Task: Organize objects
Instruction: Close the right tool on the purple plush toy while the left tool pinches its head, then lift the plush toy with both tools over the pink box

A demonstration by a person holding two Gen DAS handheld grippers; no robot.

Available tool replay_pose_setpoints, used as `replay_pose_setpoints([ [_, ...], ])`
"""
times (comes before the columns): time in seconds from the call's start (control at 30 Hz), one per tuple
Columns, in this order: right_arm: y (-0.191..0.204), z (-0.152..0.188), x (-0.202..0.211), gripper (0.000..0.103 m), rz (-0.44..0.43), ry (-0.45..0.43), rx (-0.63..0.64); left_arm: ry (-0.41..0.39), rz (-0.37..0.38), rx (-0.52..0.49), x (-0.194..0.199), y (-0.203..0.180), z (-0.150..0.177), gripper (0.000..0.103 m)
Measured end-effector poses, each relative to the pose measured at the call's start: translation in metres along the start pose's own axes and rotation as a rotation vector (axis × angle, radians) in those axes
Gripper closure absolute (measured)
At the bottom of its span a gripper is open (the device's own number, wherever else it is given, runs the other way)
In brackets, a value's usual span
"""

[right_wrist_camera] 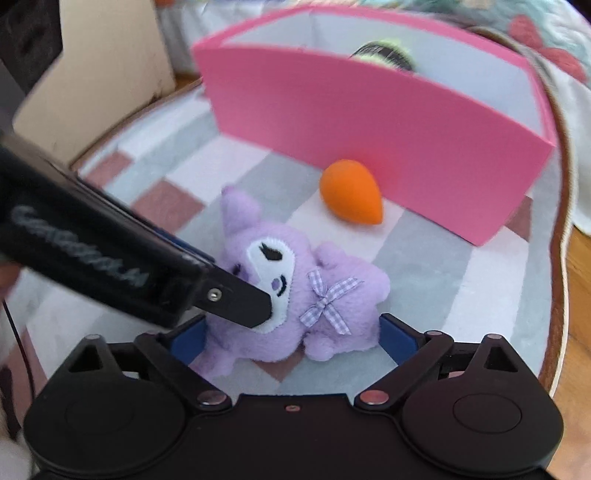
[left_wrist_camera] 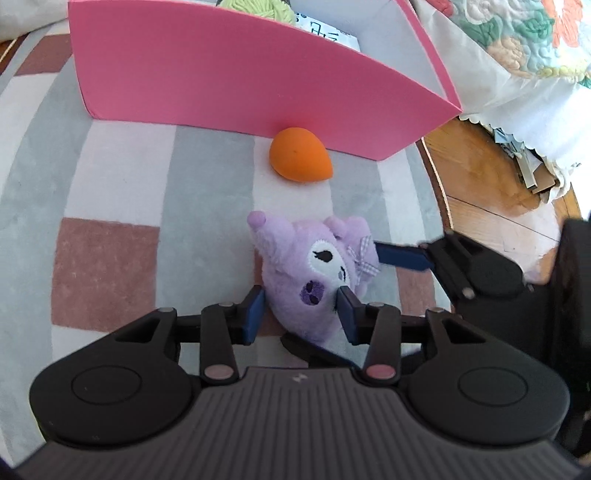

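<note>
A purple plush toy (left_wrist_camera: 314,258) with a white face and a gingham bow lies on the checked rug (left_wrist_camera: 110,184). My left gripper (left_wrist_camera: 301,314) has its blue pads pressed on the toy's lower end, one on each side. My right gripper (right_wrist_camera: 291,338) stands wide around the plush toy (right_wrist_camera: 332,295), open. One of its blue fingers (left_wrist_camera: 400,254) reaches the toy by the bow. The left gripper's black finger (right_wrist_camera: 243,302) rests on the toy's face. An orange egg-shaped sponge (left_wrist_camera: 299,155) lies beyond, against the pink box (left_wrist_camera: 240,74).
The pink box (right_wrist_camera: 369,122) is open-topped and holds a green yarn item (right_wrist_camera: 384,53) and a printed paper (left_wrist_camera: 325,33). The rug's curved edge meets wooden floor (left_wrist_camera: 480,177) on the right. A floral quilt (left_wrist_camera: 517,37) hangs beyond. A beige board (right_wrist_camera: 110,74) stands at the left.
</note>
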State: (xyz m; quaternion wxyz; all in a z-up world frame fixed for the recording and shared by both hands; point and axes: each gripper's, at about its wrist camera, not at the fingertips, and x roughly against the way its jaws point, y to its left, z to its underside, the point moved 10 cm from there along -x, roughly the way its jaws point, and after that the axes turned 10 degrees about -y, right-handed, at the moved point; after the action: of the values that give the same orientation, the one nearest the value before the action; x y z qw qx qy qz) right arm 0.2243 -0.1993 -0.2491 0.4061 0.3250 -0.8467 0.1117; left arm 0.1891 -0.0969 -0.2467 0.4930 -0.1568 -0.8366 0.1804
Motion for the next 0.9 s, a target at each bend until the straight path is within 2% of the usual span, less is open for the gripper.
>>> replay_pose_setpoints([
  [0.1, -0.006, -0.005, -0.002, 0.004, -0.039, -0.013, -0.029, -0.013, 0.004, 0.007, 0.001, 0.002, -0.003, 0.062],
  [0.17, -0.002, -0.006, 0.002, 0.009, -0.042, -0.034, -0.007, -0.023, 0.012, -0.016, 0.003, 0.001, -0.005, 0.064],
  [0.27, -0.007, -0.011, -0.001, 0.012, -0.032, -0.044, -0.042, -0.023, 0.035, -0.005, 0.006, -0.003, -0.005, 0.065],
  [0.53, -0.002, -0.008, 0.046, 0.011, -0.02, -0.109, -0.196, -0.059, 0.118, -0.001, 0.046, -0.025, 0.0, 0.065],
  [0.73, 0.016, -0.015, 0.085, 0.011, -0.014, -0.144, -0.155, -0.103, 0.178, 0.071, 0.084, -0.033, 0.012, 0.065],
  [0.9, 0.029, -0.03, 0.115, 0.011, 0.004, -0.181, -0.104, -0.142, 0.174, 0.038, 0.116, -0.047, 0.006, 0.065],
])
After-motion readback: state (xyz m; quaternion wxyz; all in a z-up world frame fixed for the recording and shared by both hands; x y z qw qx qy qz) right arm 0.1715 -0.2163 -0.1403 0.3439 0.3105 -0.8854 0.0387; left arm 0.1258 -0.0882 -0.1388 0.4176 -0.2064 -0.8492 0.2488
